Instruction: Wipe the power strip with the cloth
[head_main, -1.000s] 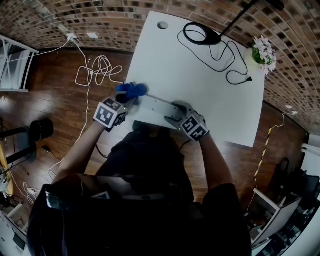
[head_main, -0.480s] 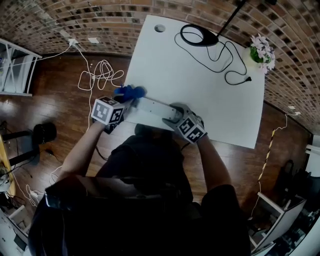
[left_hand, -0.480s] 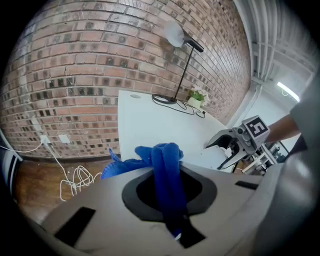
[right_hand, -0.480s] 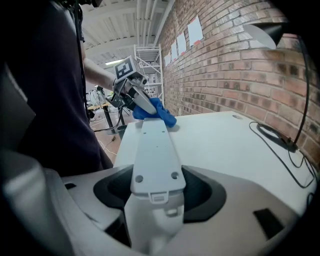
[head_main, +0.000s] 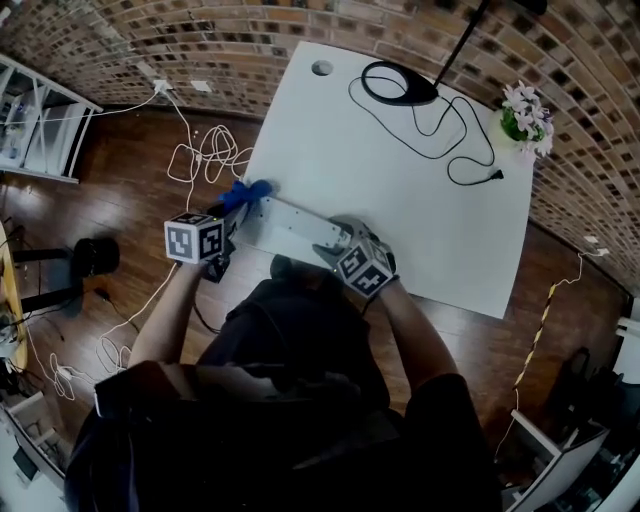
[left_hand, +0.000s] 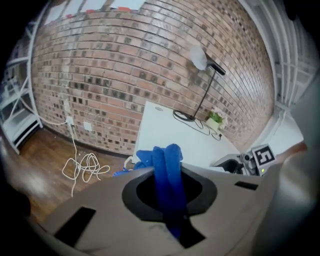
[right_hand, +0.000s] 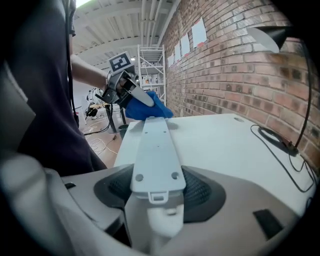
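The right hand-held gripper (right_hand: 157, 195) is clamped on the near end of the white power strip (right_hand: 154, 145), which runs over the bench (head_main: 400, 190) at its near left corner. At the strip's far end, the left hand-held gripper (left_hand: 169, 202) pinches the blue cloth (left_hand: 167, 162) (bunched up). A flower pot (head_main: 525, 112) holding pale blooms stands at the far corner

The head view is dim, its corners darkened and the brick wall (head_main: 150, 40) bowed by the wide lens; the white desk (head_main: 400, 170) is the brightest patch, evenly lit, shadows soft. Both gripper views are ringed in black, their near foreground blurred, the blue cloth (left_hand: 167, 175) soft; ceiling light glows overhead in the right gripper view
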